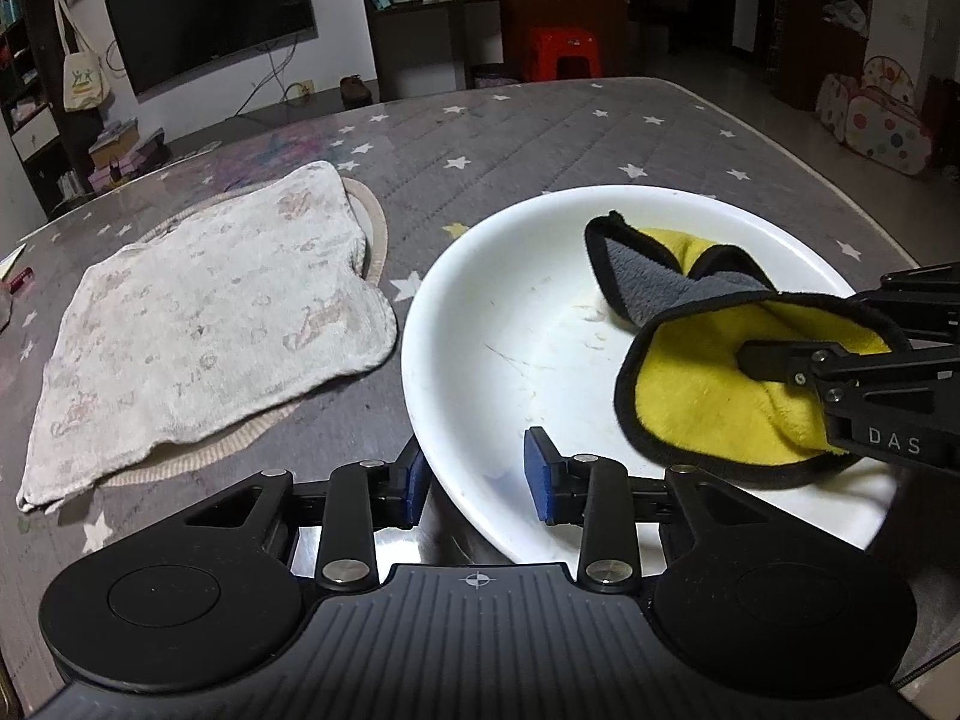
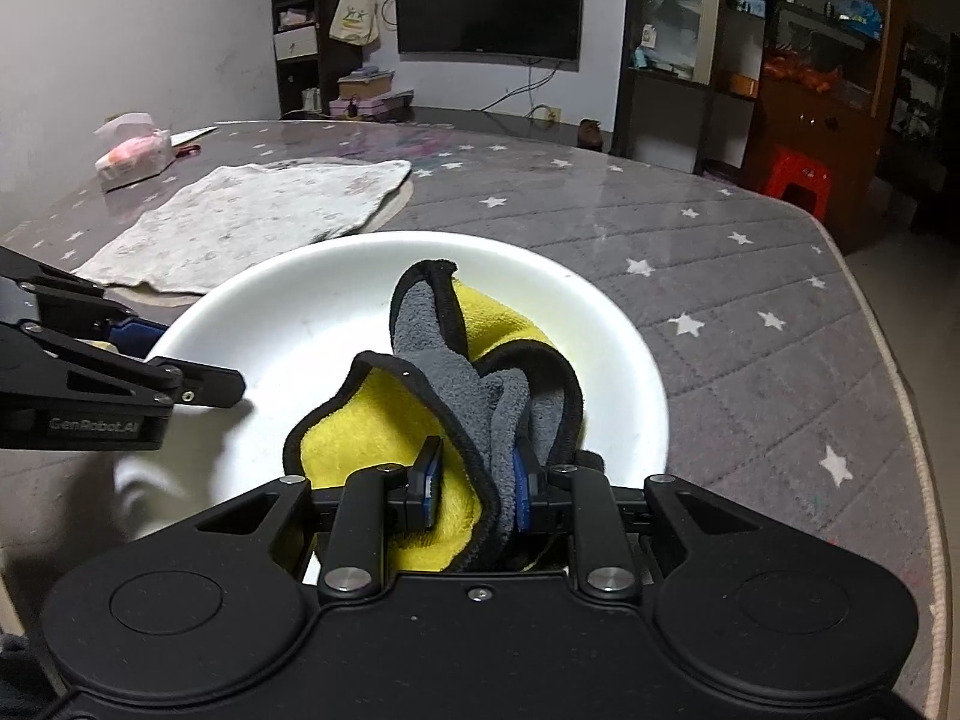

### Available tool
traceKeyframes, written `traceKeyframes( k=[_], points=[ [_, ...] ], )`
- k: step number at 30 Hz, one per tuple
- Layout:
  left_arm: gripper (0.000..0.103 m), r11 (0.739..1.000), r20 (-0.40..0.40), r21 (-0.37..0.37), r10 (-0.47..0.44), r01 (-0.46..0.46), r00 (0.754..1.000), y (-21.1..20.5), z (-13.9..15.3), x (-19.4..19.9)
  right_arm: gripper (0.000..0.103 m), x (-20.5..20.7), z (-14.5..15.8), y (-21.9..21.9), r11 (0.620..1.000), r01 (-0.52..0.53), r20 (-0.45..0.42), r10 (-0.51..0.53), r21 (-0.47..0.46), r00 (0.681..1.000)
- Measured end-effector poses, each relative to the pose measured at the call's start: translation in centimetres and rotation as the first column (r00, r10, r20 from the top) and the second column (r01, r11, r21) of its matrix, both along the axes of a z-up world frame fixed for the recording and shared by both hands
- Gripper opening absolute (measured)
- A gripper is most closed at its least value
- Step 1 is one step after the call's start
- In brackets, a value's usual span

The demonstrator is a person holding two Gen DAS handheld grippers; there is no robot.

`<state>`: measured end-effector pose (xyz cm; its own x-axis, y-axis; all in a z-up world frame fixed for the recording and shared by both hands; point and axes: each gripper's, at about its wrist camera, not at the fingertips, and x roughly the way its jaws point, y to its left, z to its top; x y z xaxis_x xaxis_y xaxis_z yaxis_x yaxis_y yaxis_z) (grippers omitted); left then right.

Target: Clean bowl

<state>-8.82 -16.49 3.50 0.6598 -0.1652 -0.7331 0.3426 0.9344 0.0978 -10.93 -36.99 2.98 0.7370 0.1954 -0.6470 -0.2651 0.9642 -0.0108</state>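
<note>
The white bowl (image 1: 516,324) sat on the near right part of the star-patterned surface (image 1: 540,138), wide and shallow, its inside partly covered by a yellow and grey cloth (image 1: 708,384). The left gripper (image 1: 477,474) straddled the bowl's near rim, one blue pad outside the wall and the other inside; whether the pads actually pressed the rim could not be told, though the gap between them looked wider than the wall. The right gripper (image 2: 474,486) was clamped on a bunched fold of the cloth, whose free end lay draped against the bowl's floor toward the far side. Pale smears and small flecks showed on the bare floor of the bowl just left of the cloth, along with a thin dark streak nearer the middle, so the wiping appeared to be under way but unfinished: the left and near parts of the inside looked untouched, and the rim too. Left of the bowl, just beside it, a worn pale towel (image 1: 204,330) lay flat over a round woven mat (image 1: 372,228). Farther left, a tissue pack (image 2: 132,153) rested near the surface's far edge.
</note>
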Motion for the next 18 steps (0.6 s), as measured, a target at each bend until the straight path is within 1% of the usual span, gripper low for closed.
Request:
traceKeyframes(
  k=[7,18],
  points=[
    [0.033,0.999,0.028,0.038,-0.008,0.007,1.000,-0.5,0.1,1.5,0.024,0.9,-0.4,-0.2,1.000,0.023,0.023,-0.023,0.005,0.999],
    [0.034,0.999,0.024,0.043,-0.015,0.014,1.000,-0.9,0.1,4.7,0.024,3.7,-0.7,-0.4,0.999,0.045,0.046,-0.046,0.011,0.998]
  ],
)
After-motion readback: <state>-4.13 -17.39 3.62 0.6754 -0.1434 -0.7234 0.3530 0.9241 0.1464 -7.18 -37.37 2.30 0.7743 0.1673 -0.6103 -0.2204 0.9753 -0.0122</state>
